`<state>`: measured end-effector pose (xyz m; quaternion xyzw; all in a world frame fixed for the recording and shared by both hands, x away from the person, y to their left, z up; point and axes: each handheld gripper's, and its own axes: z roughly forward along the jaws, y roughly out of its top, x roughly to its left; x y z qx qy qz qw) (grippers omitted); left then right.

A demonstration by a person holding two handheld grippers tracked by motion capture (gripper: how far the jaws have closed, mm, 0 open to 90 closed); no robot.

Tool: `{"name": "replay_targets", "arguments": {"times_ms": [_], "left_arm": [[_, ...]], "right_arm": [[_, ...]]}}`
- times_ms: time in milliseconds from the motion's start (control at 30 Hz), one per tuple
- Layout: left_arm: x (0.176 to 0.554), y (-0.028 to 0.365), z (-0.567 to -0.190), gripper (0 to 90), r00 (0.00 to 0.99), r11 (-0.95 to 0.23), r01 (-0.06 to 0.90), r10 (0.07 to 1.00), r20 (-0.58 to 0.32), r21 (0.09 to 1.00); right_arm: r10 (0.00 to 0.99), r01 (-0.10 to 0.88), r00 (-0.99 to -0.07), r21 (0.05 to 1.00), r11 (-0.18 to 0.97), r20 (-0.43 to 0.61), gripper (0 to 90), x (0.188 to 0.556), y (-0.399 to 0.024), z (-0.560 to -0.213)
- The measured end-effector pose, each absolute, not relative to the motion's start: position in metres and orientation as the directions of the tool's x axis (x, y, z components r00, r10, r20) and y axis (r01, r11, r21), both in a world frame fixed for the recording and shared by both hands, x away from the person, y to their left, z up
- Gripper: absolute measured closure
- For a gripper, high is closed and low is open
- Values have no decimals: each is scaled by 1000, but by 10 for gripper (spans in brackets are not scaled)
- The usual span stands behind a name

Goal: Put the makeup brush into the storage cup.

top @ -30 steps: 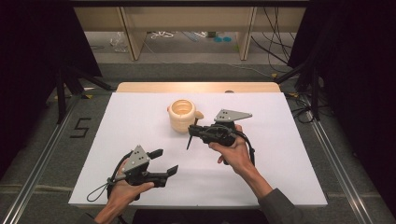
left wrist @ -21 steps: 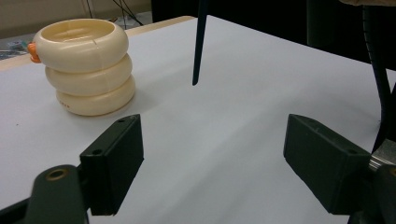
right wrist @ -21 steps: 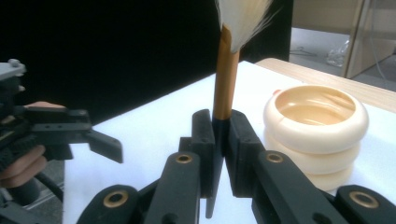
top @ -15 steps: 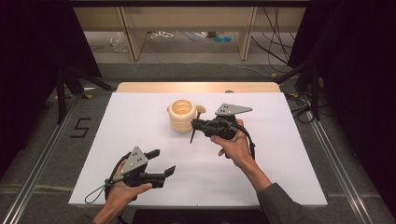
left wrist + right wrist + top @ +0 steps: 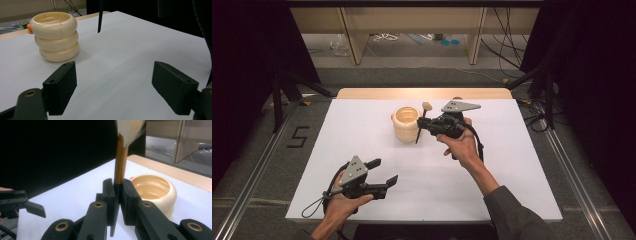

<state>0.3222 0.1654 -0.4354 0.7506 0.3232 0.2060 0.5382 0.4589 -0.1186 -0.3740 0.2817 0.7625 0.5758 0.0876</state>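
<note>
A cream holder (image 5: 406,122) made of three stacked rings stands at the middle back of the white table top (image 5: 512,165). Just to its right, my right gripper (image 5: 424,125) is shut on a brush (image 5: 418,136) held nearly upright, bristles up. In the right gripper view the jaws (image 5: 118,187) clamp the dark handle below the golden ferrule of the brush (image 5: 121,167), with the holder (image 5: 152,188) beyond. My left gripper (image 5: 384,171) rests open near the front left. Its view has its wide jaws (image 5: 116,82), the holder (image 5: 55,35) and the brush's handle tip (image 5: 100,17) hanging above the table.
A wooden strip (image 5: 422,93) borders the table's far edge. Metal rails (image 5: 262,165) run along both sides on the floor. Cables and shelf legs (image 5: 477,45) lie behind the table. A small orange part (image 5: 29,27) sticks out at the holder's side.
My right gripper has carried the brush away from the person, and it now stands close beside the holder's right side. The left gripper has stayed in place.
</note>
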Motion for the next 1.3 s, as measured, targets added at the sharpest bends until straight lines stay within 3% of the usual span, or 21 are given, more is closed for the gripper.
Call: {"name": "replay_targets", "arguments": {"times_ms": [67, 167, 367, 400, 467, 500, 800, 833, 967, 1000, 1300], "left_arm": [[324, 166, -435, 198, 703, -225, 242, 711, -11, 944], [321, 164, -436, 198, 692, -193, 286, 719, -64, 939], [320, 164, -436, 198, 694, -183, 305, 715, -87, 935], [336, 178, -428, 198, 724, -408, 70, 649, 235, 910], [337, 179, -427, 198, 722, -427, 58, 642, 257, 902], [320, 163, -437, 198, 693, -182, 298, 716, -82, 937], [320, 163, -437, 198, 694, -184, 309, 714, -89, 933], [330, 172, -433, 198, 701, -323, 152, 702, 128, 934], [334, 174, -432, 198, 742, -369, 109, 648, 171, 923], [321, 163, -438, 198, 705, -198, 290, 705, -70, 936], [321, 163, -438, 197, 711, -186, 296, 697, -86, 937]], "right_arm": [[530, 328, -826, 929, 170, 195, 835, 462, -117, -374], [535, 337, -822, 925, 178, 196, 835, 465, -115, -372], [545, 337, -816, 924, 181, 190, 835, 473, -113, -366], [548, 335, -815, 925, 180, 189, 835, 475, -112, -365], [549, 340, -812, 924, 174, 196, 835, 478, -112, -364], [550, 336, -812, 926, 173, 192, 835, 480, -111, -363], [565, 351, -799, 922, 164, 204, 835, 491, -109, -357], [569, 347, -798, 923, 165, 198, 835, 492, -109, -357], [579, 343, -793, 925, 162, 192, 835, 497, -108, -356], [580, 354, -789, 921, 164, 200, 835, 498, -107, -355], [601, 348, -777, 924, 158, 189, 835, 510, -99, -354]]}}
